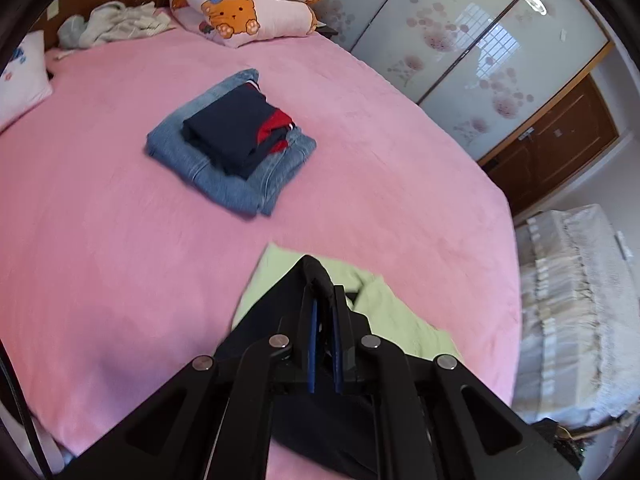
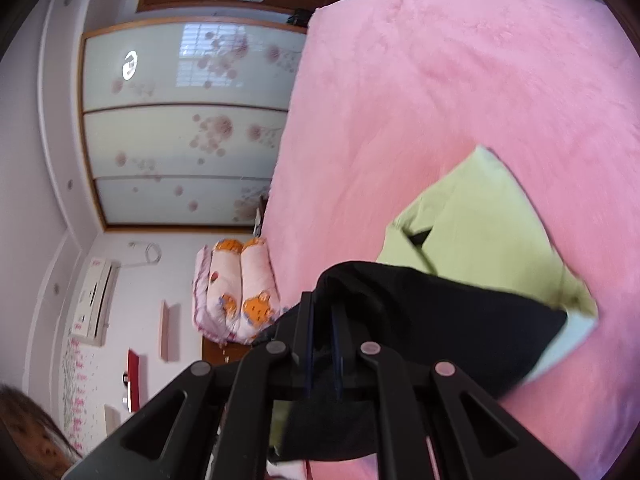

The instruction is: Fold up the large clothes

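A black garment (image 1: pixel 264 312) hangs from my left gripper (image 1: pixel 324 300), which is shut on a fold of it above the pink bed. My right gripper (image 2: pixel 322 300) is shut on the same black garment (image 2: pixel 440 320), lifting its edge. Under it lies a light green folded garment (image 1: pixel 384 312), also in the right wrist view (image 2: pixel 480 216). A stack of folded clothes sits further back in the left wrist view: blue jeans (image 1: pixel 224 176) with a navy and red garment (image 1: pixel 236 128) on top.
The pink bed (image 1: pixel 100 220) fills both views. A rolled cartoon quilt (image 1: pixel 248 0) and crumpled pale clothes (image 1: pixel 116 24) lie at the headboard. Sliding wardrobe doors (image 1: pixel 472 56) stand beyond the bed edge. A covered piece of furniture (image 1: pixel 572 312) is at the right.
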